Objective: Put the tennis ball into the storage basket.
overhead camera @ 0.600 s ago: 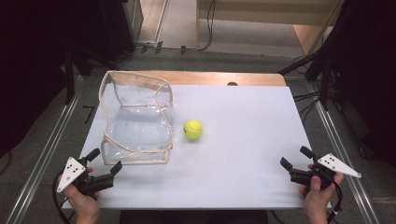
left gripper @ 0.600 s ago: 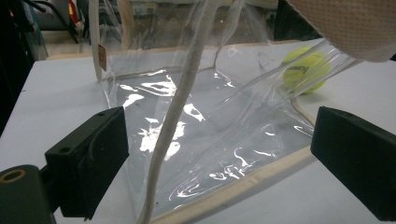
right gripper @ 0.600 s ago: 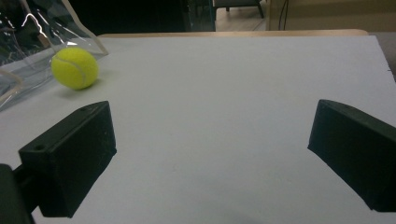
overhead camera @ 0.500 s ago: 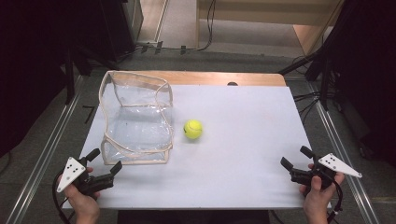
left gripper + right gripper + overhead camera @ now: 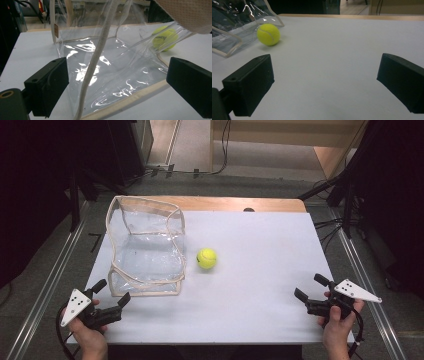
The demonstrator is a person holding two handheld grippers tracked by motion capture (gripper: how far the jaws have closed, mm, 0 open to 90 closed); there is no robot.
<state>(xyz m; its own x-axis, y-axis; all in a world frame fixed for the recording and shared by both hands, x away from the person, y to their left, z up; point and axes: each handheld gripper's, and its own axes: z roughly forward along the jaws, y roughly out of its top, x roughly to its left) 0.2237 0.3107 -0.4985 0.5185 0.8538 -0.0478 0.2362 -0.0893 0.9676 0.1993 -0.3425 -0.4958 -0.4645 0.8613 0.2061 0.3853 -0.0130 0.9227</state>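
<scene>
Left hand-held gripper (image 5: 109,296): near the table's front left corner, jaws spread wide and holding nothing; it points at the front edge of the clear bag, just short of it.
Clear bag (image 5: 145,245): see-through pouch with beige trim, on the left half of the table (image 5: 260,270), its mouth gaping; nothing lies inside it.
Tennis ball (image 5: 206,258): yellow-green, resting on the table just beside the bag's right side, outside it.
Right hand-held gripper (image 5: 311,289): near the front right edge, jaws fully apart and empty, aimed across bare table toward the ball, well apart from it.
Progress: apparently the very start; ball not yet grasped, bag not yet held.
Left to do: likely steady the bag, pick up the ball, put it in.
</scene>
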